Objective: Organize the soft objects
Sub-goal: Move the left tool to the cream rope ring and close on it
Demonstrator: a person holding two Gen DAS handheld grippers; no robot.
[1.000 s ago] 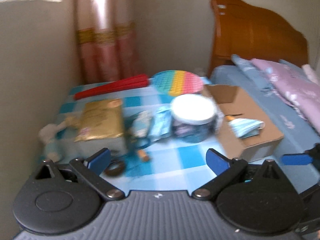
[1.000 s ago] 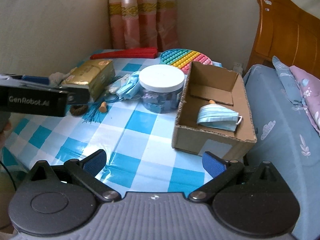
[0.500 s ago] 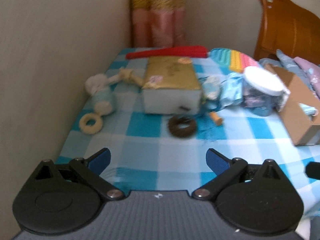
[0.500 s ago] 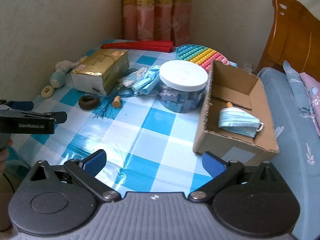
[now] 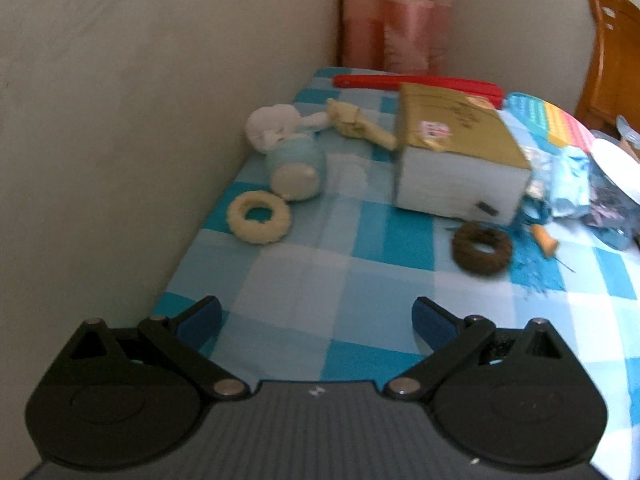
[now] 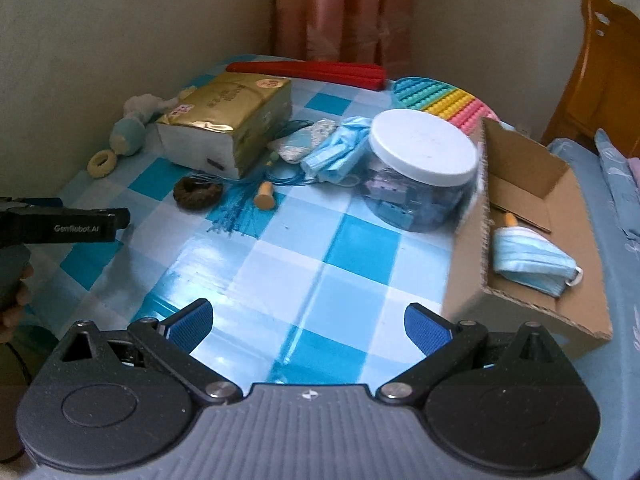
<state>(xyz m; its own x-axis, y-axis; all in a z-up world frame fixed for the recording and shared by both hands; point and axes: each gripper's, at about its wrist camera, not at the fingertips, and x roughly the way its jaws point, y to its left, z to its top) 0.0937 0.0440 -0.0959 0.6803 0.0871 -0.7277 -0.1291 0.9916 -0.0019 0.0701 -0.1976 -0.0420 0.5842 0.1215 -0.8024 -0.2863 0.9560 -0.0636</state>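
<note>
Both the left gripper (image 5: 316,318) and right gripper (image 6: 308,322) hover released and empty over the checked table (image 6: 352,252), the left facing the cream ring (image 5: 259,218) at centre-left, presumably for pickup, while the cardboard box (image 6: 464,256) at right already holds a face mask (image 6: 528,258).

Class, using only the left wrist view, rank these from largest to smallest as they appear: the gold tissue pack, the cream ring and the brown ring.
1. The gold tissue pack, clearly largest.
2 and 3. The cream ring and the brown ring look about the same size and lie at a similar distance, so I would not rank them.
</note>
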